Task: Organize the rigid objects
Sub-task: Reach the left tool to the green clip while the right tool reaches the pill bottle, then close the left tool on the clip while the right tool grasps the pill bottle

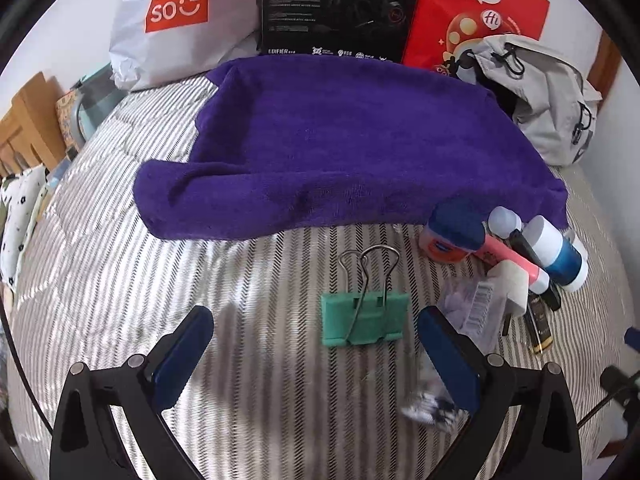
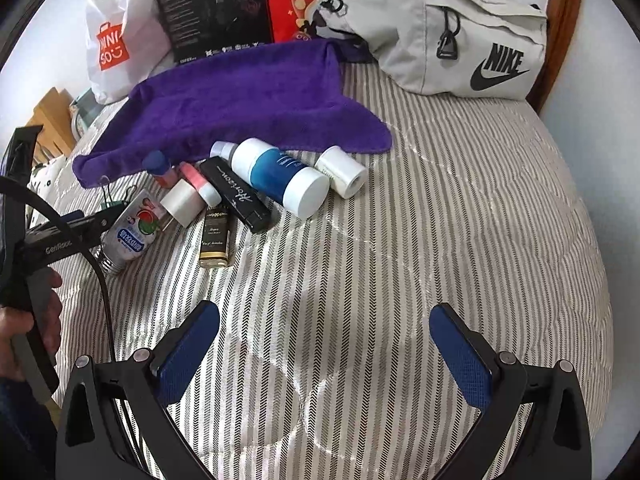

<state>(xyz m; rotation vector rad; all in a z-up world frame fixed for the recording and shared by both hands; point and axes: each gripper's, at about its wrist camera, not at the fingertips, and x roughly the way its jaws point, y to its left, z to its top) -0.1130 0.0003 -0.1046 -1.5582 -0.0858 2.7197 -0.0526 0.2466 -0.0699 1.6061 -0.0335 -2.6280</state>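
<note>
Binder clip (image 1: 365,315) between spread fingers (image 1: 188,354).

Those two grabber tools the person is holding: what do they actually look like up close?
Each is a black plastic frame with silver pivot pins, ending in two fingers faced with dark blue, grid-textured pads. The left gripper and right gripper look alike. In the right wrist view, the left tool's side carries white lettering, a grey handle and a black cable.

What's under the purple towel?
The towel lies on the striped bedding. One edge drapes over the blue-capped jar. Whatever else is beneath it is covered.
</note>
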